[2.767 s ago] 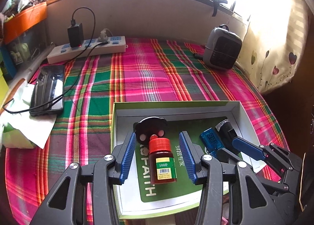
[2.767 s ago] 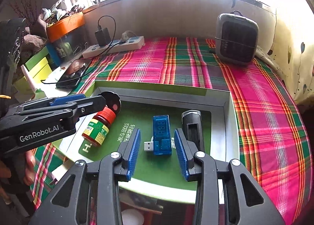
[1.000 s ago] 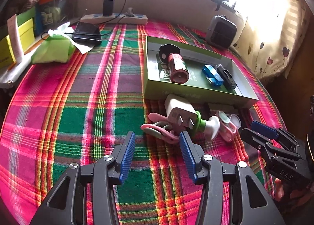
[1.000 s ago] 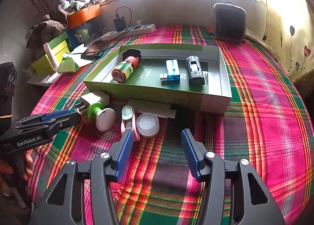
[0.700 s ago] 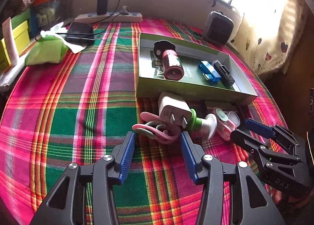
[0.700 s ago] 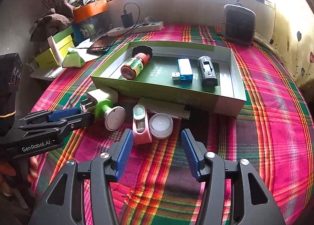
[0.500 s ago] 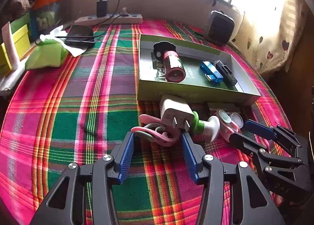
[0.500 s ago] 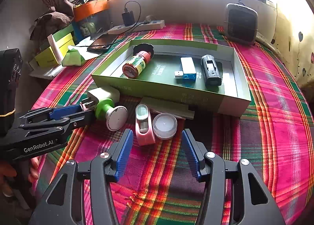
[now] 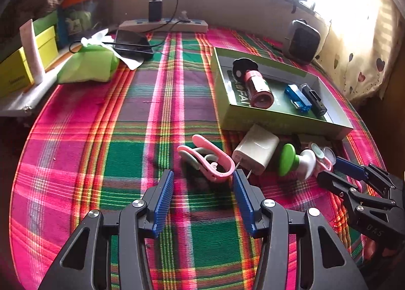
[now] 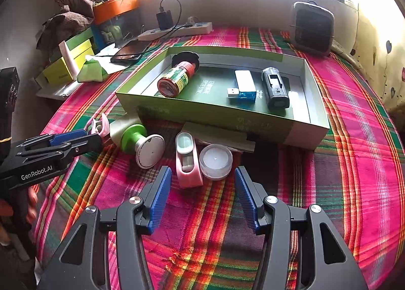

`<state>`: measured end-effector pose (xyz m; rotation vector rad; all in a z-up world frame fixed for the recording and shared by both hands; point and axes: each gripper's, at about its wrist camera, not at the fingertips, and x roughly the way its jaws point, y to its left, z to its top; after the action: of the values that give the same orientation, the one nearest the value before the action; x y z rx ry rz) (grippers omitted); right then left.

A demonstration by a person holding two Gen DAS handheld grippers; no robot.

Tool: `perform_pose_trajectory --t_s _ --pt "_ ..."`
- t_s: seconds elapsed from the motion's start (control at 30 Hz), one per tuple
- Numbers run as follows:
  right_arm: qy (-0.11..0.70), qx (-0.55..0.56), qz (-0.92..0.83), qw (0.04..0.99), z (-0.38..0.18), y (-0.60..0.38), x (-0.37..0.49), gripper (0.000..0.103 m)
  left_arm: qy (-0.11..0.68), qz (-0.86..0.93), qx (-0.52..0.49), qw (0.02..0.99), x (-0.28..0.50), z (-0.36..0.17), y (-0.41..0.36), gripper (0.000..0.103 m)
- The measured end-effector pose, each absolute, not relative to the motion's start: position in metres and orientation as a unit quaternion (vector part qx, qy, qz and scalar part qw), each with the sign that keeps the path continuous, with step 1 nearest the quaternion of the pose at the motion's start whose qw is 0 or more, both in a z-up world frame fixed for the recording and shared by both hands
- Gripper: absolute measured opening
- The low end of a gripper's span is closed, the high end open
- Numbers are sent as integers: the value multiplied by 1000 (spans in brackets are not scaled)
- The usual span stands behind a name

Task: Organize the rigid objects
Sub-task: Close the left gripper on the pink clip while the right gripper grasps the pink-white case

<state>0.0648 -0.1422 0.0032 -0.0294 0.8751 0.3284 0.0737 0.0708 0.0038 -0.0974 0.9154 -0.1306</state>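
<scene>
Both my grippers hover spread and empty over the loose items in front of the box.

The plaid tablecloth [image 9: 101, 153] fills my view; on it sits the green box [image 10: 212, 112], holding a red-capped bottle [image 10: 174, 78] lying on its side, a blue USB stick [image 10: 244, 86] and a black device [image 10: 275, 88]. My left gripper [image 9: 203, 186] has its jaws wide apart just short of the pink clip [image 9: 210, 158], with the white charger [image 9: 255, 149] beside it. My right gripper [image 10: 203, 183] is equally spread before the pink case [image 10: 188, 161] and the small round lid [image 10: 216, 159], which touch; the green-and-white knob [image 10: 141, 143] lies to their left.
</scene>
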Motion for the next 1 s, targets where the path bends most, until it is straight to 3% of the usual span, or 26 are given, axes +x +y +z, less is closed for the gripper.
perform_pose_trajectory --t_s 0.6,0.77,1.0 --pt "404 -17 168 899 8 -136 56 53 438 -31 -75 895 77 4 104 48" --pt "400 -18 186 897 9 -131 56 44 439 -43 -87 893 75 4 104 48" --pt "410 -21 191 892 6 -128 57 43 441 -59 -91 891 77 5 98 48"
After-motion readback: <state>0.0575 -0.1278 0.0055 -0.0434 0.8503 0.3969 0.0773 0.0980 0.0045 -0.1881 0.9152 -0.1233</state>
